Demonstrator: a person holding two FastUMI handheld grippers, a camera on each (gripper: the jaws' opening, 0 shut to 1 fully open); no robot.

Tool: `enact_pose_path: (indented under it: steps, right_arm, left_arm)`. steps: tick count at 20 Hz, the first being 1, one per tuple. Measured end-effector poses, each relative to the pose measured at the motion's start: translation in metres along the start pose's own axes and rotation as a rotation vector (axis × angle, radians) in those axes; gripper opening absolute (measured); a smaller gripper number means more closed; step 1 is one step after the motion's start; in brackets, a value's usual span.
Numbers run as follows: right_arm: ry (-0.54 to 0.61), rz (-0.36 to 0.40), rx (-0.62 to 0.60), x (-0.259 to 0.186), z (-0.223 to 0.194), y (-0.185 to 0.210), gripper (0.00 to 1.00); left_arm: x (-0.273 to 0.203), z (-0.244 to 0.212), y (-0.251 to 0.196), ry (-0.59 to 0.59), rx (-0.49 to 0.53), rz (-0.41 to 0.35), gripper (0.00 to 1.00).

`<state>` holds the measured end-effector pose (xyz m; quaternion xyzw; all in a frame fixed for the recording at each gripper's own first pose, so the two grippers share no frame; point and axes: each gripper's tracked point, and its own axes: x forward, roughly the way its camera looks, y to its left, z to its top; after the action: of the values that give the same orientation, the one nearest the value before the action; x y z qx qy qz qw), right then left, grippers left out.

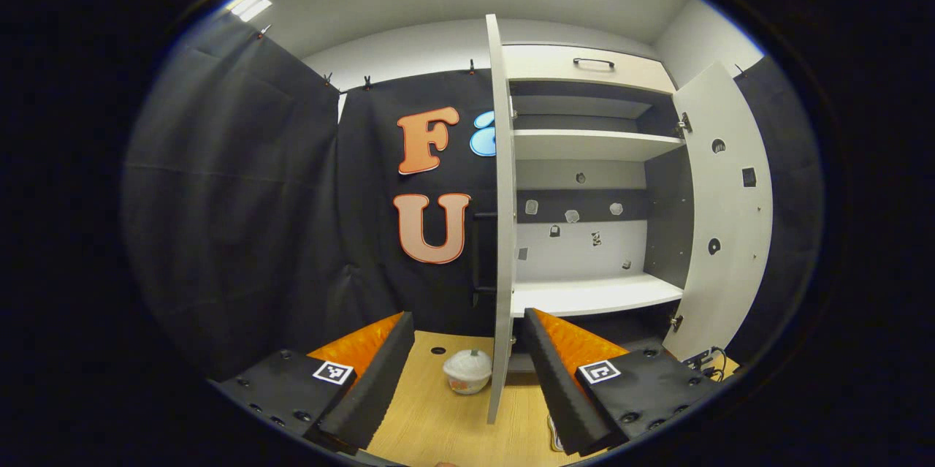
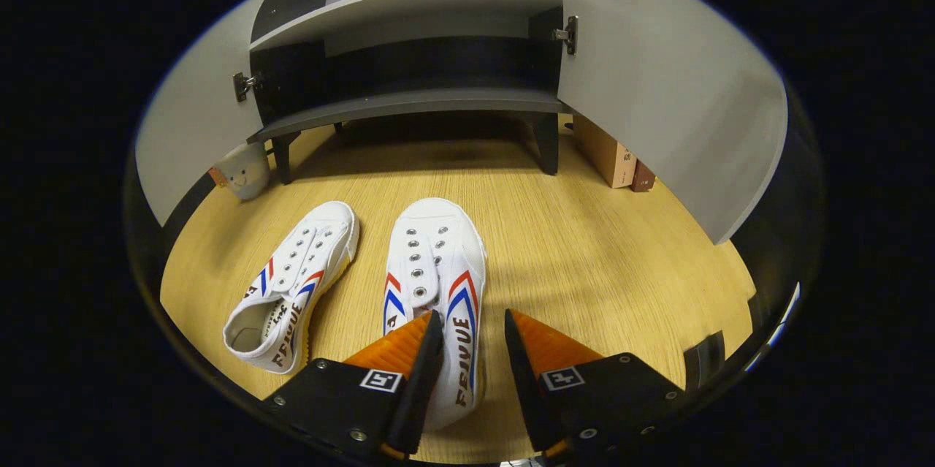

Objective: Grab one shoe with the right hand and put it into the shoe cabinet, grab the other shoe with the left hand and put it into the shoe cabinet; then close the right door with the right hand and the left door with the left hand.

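Observation:
Two white canvas shoes with red and blue stripes lie on the wooden floor in the right gripper view, toes toward the cabinet. My right gripper (image 2: 471,335) is open and low over the right-hand shoe (image 2: 434,248): one finger is at the shoe's mouth and the other outside it, with the shoe's lettered side wall between them. The other shoe (image 2: 299,270) lies apart to the left. The shoe cabinet (image 2: 409,101) stands with both doors swung wide. My left gripper (image 1: 467,317) is open and holds nothing, raised in front of the cabinet's left door (image 1: 500,218), which I see edge-on.
The cabinet's right door (image 1: 723,211) stands wide open, and the pale shelves (image 1: 595,295) inside are bare. A small round white ornament (image 1: 467,370) sits on the floor by the left door. A cardboard box (image 2: 606,153) stands beside the cabinet's right leg.

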<state>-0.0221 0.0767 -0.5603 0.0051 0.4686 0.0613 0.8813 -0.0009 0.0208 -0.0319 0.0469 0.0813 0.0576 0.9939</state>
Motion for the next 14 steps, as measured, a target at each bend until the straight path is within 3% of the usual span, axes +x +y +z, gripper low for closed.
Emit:
enact_pose_path:
  steps: [2,6,9,14]
  right_arm:
    - [0.028,0.012,0.031,0.004,-0.004,0.002,0.46]
    - [0.038,-0.011,0.063,0.011,-0.009,0.002,0.26]
    - [0.035,-0.024,0.077,0.005,-0.001,0.001,0.01]
    - [-0.009,-0.031,0.113,-0.03,0.031,0.001,0.0]
  left_arm:
    - [0.001,-0.002,0.002,0.007,0.002,0.007,0.96]
    - [0.001,-0.001,0.003,0.006,0.009,0.019,0.96]
    - [0.0,-0.002,0.003,0.01,0.001,0.024,0.96]
    - [-0.001,0.007,0.002,-0.018,0.004,0.024,0.94]
